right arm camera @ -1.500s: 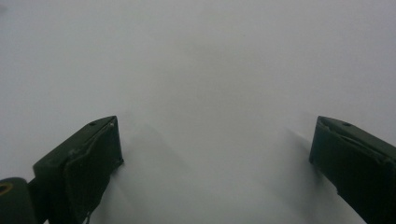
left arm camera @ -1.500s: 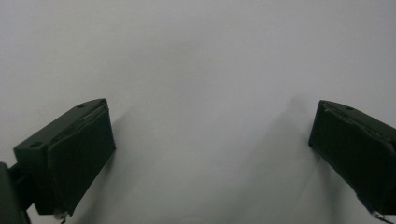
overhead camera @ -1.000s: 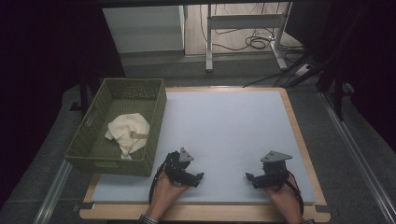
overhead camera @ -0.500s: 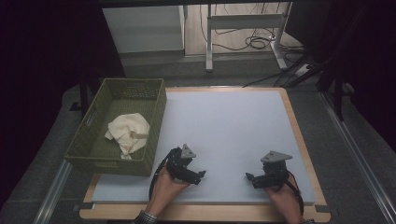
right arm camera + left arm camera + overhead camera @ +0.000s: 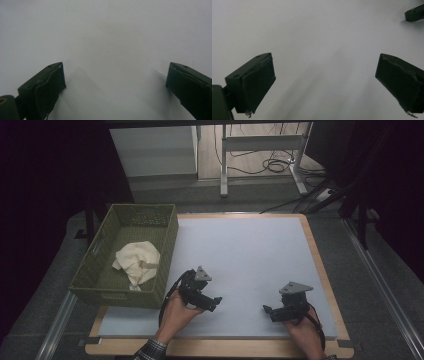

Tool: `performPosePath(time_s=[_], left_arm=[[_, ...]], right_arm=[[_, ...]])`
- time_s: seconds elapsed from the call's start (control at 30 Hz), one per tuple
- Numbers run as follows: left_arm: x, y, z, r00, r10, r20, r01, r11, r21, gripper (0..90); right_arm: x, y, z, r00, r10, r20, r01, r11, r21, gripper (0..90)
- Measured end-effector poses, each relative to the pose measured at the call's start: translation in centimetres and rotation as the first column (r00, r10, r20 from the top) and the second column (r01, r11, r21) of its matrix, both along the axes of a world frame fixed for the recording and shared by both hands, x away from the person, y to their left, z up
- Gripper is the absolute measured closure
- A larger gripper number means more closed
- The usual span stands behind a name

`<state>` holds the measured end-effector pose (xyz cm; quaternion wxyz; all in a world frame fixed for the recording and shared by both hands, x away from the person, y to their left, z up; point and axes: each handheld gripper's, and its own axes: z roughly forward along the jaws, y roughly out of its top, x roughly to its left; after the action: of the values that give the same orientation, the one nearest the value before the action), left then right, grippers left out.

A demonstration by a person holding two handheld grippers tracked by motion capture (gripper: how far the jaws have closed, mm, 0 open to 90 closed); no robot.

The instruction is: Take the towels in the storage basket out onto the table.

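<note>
Pale blue table mat (image 5: 250, 255), green basket (image 5: 100, 270), cream cloth (image 5: 137, 262)

Left gripper (image 5: 324, 87): jaws stood wide apart, nothing between.
Surface (image 5: 317, 32): plain pale grey.
Top right corner: another dark gripper tip (image 5: 415, 13).

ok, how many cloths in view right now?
1. A cream cloth lies crumpled inside the green basket at the left edge of the table. Nothing lies on the white mat; both claws are open and empty. More could be hidden under that cloth.
</note>
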<state>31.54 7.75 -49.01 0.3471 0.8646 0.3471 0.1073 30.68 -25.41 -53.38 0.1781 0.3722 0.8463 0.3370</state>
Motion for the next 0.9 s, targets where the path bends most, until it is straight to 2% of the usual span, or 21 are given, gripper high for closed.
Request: performPosePath(time_s=[0.23, 0.33, 0.57, 0.8, 0.9], left_arm=[[0.9, 0.2, 1.7, 1.0, 0.007, -0.006, -0.007, 1.0, -0.001, 1.5], [1.3, 0.4, 3.0, 1.0, 0.001, -0.004, -0.001, 1.0, -0.008, 1.3], [2.2, 0.8, 4.9, 1.0, -0.002, -0.009, 0.002, 1.0, 0.004, 0.9], [3.4, 1.9, 7.2, 1.0, 0.002, -0.002, -0.002, 0.9999, 0.013, 0.8], [3.7, 2.3, 7.7, 1.0, 0.005, -0.002, -0.005, 0.9999, 0.012, 0.7]], right_arm=[[0.0, 0.0, 0.0, 1.0, -0.001, -0.001, 0.001, 1.0, 0.0, 2.2], [0.0, 0.0, 0.0, 1.0, 0.0, -0.001, 0.0, 1.0, 0.001, 2.2], [0.0, 0.0, 0.0, 1.0, 0.001, 0.001, -0.001, 1.0, 0.0, 2.2], [0.0, 0.0, 0.0, 1.0, 0.002, 0.002, -0.002, 1.0, 0.0, 2.2], [0.0, 0.0, 0.0, 1.0, 0.002, 0.003, -0.002, 1.0, 0.001, 2.2]])
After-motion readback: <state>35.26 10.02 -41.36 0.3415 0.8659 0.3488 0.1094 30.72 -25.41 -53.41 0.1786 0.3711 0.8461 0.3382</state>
